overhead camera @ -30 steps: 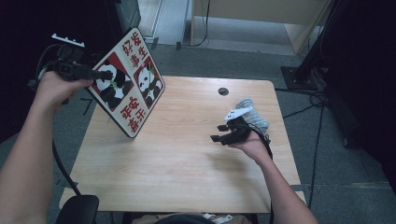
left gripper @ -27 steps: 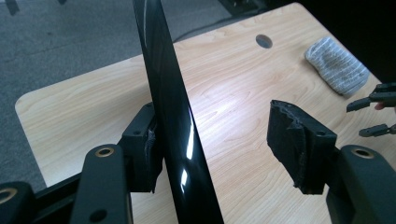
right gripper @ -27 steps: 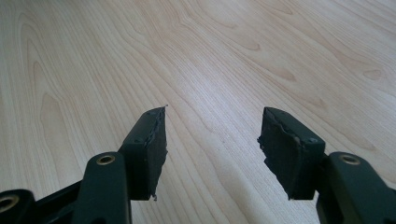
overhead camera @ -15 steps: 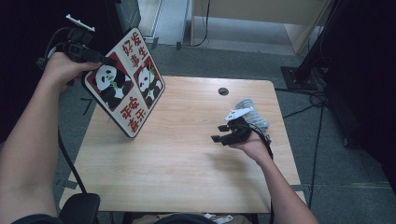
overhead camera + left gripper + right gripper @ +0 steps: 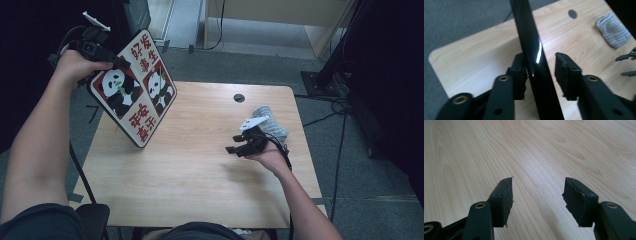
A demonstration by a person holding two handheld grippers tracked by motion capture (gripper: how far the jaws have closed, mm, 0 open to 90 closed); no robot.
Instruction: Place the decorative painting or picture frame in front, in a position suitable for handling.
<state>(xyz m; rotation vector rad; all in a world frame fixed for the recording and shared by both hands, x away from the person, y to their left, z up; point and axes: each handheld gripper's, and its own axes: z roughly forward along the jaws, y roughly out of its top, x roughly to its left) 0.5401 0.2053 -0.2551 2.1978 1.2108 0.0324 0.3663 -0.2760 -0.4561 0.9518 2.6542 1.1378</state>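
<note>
High view: left hand-held gripper, jaws closing around the panda sign board at upper left, one pad not yet seated; next, firm clamping. Right hand-held gripper stood wide, empty.

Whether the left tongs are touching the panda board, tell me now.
Touching. In the left gripper view the left tongs, jaws just closing, press one pad against the panda board at its dark edge; the other pad stands off it.

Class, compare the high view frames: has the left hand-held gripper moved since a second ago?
Yes. The left hand-held gripper has moved up the picture, away from the table edge, closing around the panda board.
</note>
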